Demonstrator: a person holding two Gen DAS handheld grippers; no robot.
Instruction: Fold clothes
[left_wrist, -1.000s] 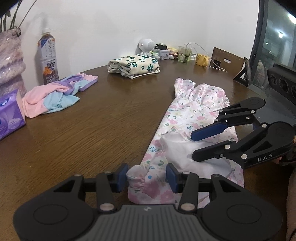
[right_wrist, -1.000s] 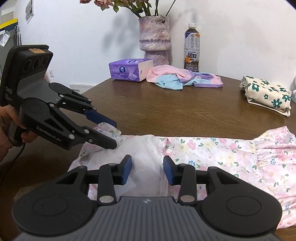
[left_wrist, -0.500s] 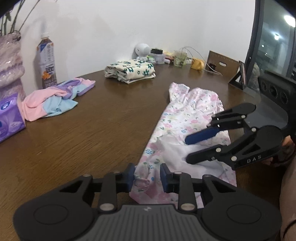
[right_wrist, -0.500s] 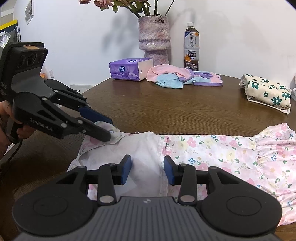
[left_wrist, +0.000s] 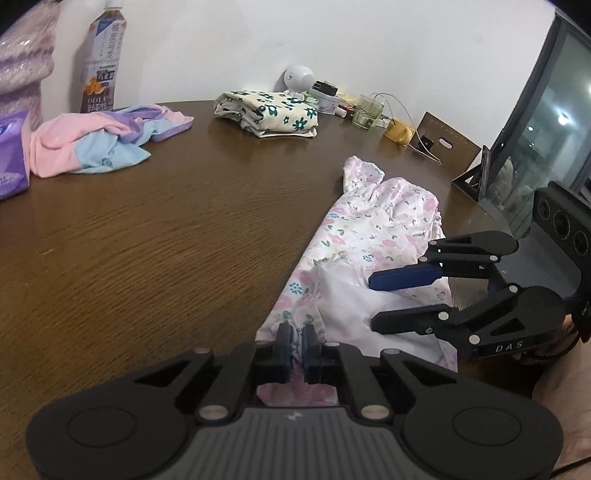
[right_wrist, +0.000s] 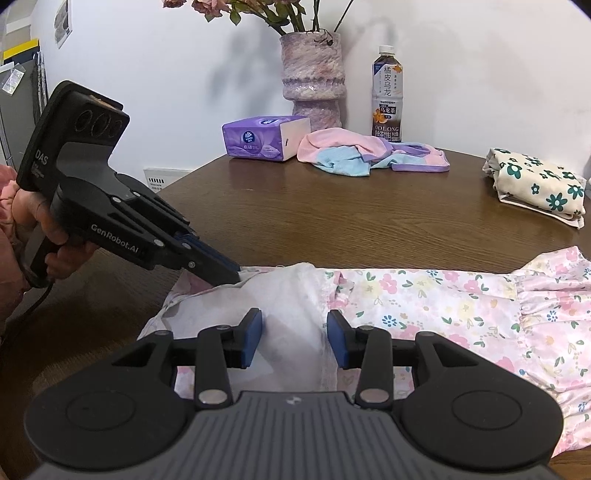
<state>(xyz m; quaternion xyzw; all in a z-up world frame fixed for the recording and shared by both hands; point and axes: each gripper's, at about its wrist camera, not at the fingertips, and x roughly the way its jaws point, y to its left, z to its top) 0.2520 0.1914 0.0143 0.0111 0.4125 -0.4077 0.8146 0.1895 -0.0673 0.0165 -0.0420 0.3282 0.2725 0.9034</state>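
Pink floral dress, thin and gathered at the ruffled hem, lying lengthwise on dark woodgrain tabletop. Left gripper fingers pinched shut on bunched white-lined edge; right gripper fingers spread apart above lining. Farther off: folded daisy-print cloth, crumpled pastel garment.

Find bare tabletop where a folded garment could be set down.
Broad free patch: between the floral dress, the pastel clothes heap and the folded flowered cloth. Crowded: the back edge, with bottle, tissue pack and small clutter.
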